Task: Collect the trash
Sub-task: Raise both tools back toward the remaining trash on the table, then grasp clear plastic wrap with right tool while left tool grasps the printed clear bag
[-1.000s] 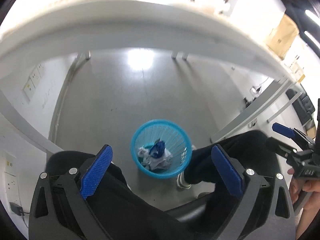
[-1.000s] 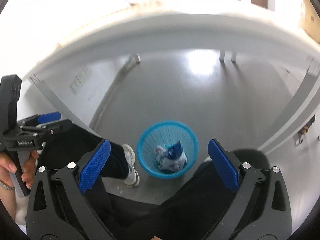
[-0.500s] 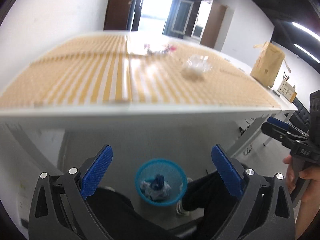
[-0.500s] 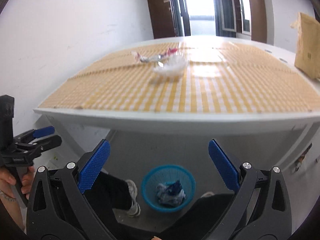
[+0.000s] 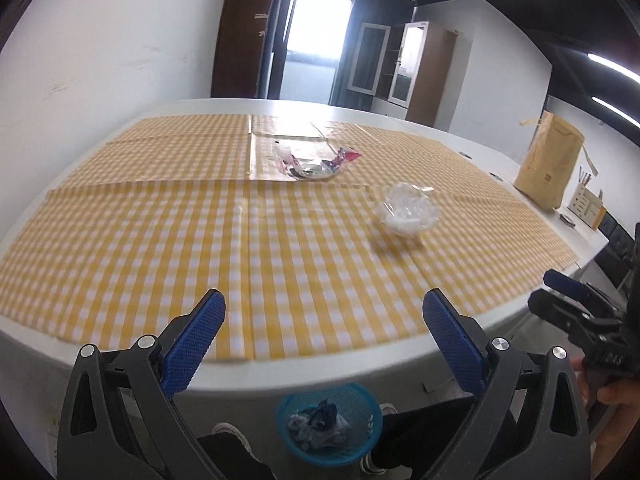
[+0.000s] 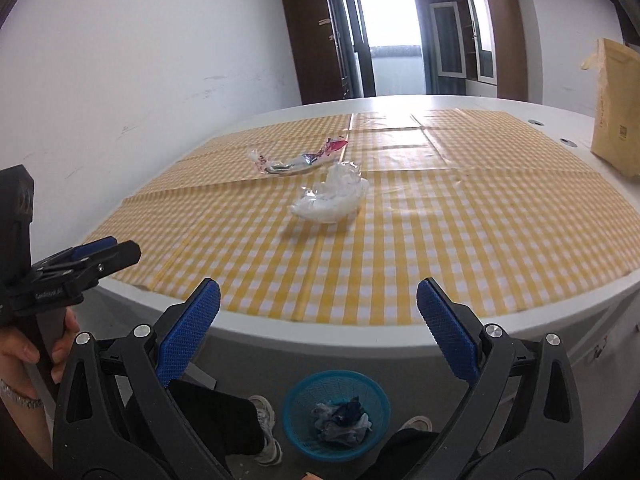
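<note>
Left hand-held gripper (image 5: 320, 336): black frame, blue textured pads, jaws spread wide and released, nothing between them; held level in front of the near table edge. Also seen in the right wrist view at 9 o'clock, gripped by a hand (image 6: 24, 356).
Right hand-held gripper (image 6: 318, 324): same build, jaws spread wide and released, empty; positioned before the near table edge. Seen in the left wrist view at 3 o'clock, with fingers around its handle.
Table (image 5: 120, 364): large white top with rounded edge, covered by a yellow-and-white checked cloth (image 5: 160, 240).
Crumpled clear plastic wrapper (image 5: 409, 209): lies on the cloth, at 1 o'clock from the left hand-held gripper and at 12 o'clock from the right one; well apart from both.
Flattened silver and pink foil wrapper (image 5: 316, 162): lies on the cloth beyond the clear wrapper, at 12 o'clock in the left wrist view; near the clear wrapper but not touching it.
Blue mesh plastic waste basket (image 6: 304, 396): stands on the grey floor under the near table edge, at 6 o'clock in both views; holds crumpled white and dark blue trash (image 6: 340, 420).
Person: dark trouser legs and white shoes either side of the basket.
Brown paper bag (image 5: 550, 164): upright on the bare table top at 2 o'clock, off the cloth.
</note>
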A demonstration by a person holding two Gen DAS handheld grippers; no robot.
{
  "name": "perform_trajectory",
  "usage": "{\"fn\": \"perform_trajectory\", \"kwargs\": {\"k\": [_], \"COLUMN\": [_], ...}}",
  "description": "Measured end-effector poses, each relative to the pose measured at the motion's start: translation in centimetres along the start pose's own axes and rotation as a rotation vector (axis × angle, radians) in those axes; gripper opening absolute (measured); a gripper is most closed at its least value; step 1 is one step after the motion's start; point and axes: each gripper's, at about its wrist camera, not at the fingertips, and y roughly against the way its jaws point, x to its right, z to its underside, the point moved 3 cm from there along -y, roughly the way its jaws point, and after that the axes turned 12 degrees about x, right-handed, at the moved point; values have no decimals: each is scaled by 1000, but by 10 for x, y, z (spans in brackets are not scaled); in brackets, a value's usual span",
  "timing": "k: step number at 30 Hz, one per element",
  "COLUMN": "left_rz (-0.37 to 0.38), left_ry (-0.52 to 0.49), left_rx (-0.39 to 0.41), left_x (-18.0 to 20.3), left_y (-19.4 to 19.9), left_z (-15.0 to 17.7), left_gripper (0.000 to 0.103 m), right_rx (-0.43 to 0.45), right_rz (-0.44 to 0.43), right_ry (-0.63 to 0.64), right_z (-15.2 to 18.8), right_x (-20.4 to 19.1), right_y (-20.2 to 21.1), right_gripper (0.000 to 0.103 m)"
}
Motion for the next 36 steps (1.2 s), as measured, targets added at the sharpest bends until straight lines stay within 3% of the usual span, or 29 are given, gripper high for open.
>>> {"fn": "perform_trajectory", "kwargs": {"k": [14, 27, 30, 32, 34, 35, 36], "left_rz": [-78, -124, -152, -171, -180, -187, -203], "left_ry": [69, 137, 140, 146, 143, 140, 133], "left_rx": [-60, -144, -155, -169, -186, -190, -202], "left_x": [-28, -44, -49, -52, -51, -51, -51], "left_y": [-92, -196, -219, -234, -246, -250, -256], "left_z": [-56, -86, -92, -94, -94, -94, -92], "left_gripper": [97, 96, 95, 90, 84, 76, 60], "right_rx": [-88, -192, -218, -241, -260, -266, -274], "right_rz": [-12, -42, -44, -52, -60, -63, -66], "right_ry": [-31, -122, -136, -148, -149, -150, -154], "right_z": [-39, -53, -54, -53, -51, -50, -49], "right_x": [23, 49, 52, 53, 51, 50, 50], "right_y": [-89, -165, -180, -189, -196, -200, -204], "right_gripper": [92, 75, 65, 61, 49, 47, 42]}}
